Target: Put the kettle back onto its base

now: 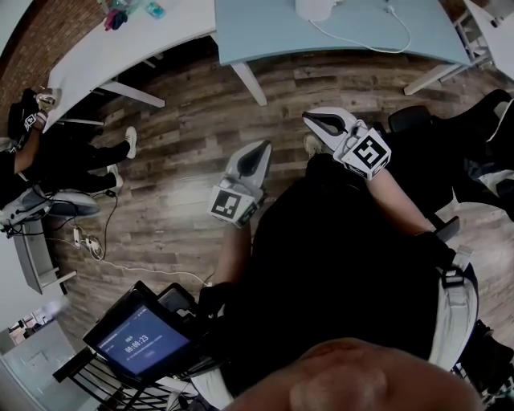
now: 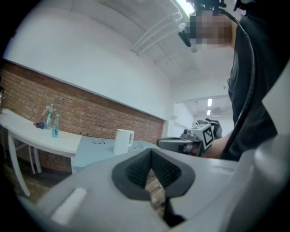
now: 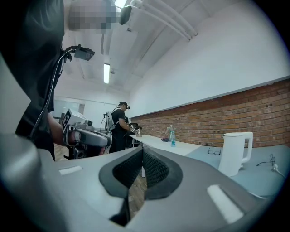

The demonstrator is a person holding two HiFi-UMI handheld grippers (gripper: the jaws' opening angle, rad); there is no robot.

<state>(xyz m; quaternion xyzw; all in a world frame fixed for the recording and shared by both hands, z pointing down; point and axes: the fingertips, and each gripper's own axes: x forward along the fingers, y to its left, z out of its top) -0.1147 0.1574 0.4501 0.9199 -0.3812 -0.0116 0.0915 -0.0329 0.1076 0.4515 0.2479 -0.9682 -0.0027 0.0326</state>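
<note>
The white kettle (image 1: pixel 315 8) stands on the pale blue table (image 1: pixel 265 28) at the top edge of the head view, partly cut off. It also shows upright in the left gripper view, kettle (image 2: pixel 123 141), and at the right of the right gripper view, kettle (image 3: pixel 235 153). I cannot make out its base. Both grippers hover over the wood floor, well short of the table. My left gripper (image 1: pixel 261 150) (image 2: pixel 152 152) is shut and empty. My right gripper (image 1: pixel 310 119) (image 3: pixel 141 149) is shut and empty too, a little nearer the table.
A white cable (image 1: pixel 377 40) runs over the blue table. A white table (image 1: pixel 120 48) with bottles (image 3: pixel 172 137) stands to the left. A seated person (image 1: pixel 48 160) is at far left, and another person (image 3: pixel 118 127) stands beyond. A tablet (image 1: pixel 144 341) sits near my waist.
</note>
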